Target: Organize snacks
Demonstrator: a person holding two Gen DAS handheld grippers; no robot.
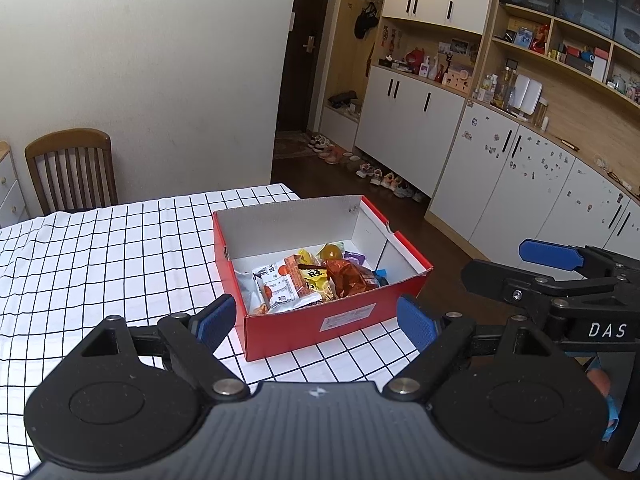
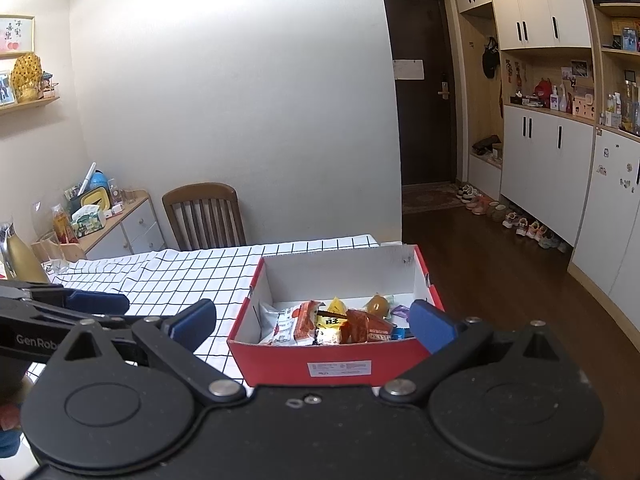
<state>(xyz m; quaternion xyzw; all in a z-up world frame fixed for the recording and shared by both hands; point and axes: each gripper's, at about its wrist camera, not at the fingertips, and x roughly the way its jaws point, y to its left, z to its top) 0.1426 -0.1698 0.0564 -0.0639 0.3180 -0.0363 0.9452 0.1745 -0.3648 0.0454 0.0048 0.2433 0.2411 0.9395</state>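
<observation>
Left wrist view first: I see my left gripper (image 1: 316, 320) hanging above the near edge of the surface (image 1: 100, 248), which wears a white cloth with a black grid. Its jaws are spread wide and grasp nothing. Between and beyond the blue pads (image 1: 214, 322) sits the red box (image 1: 320, 324), lid off, near the right corner of the surface. The snacks (image 1: 312, 280) lie in the near half of the box, heaped together: a white packet, an orange one, a shiny brown wrapper, a yellow piece behind. The far half of the box shows bare white cardboard. At the right edge my right gripper (image 1: 504, 268) comes in sideways, level with the box and apart from it, off past the edge of the surface.

Right wrist view: my right gripper (image 2: 312, 324) faces the short side of the red box (image 2: 340, 364), jaws likewise released and holding nothing. The snacks (image 2: 336, 324) sit against the near wall of the box. My left gripper (image 2: 96, 304) reaches in from the left over the cloth. A wooden chair (image 2: 204, 216) stands behind the surface, against the wall.
</observation>
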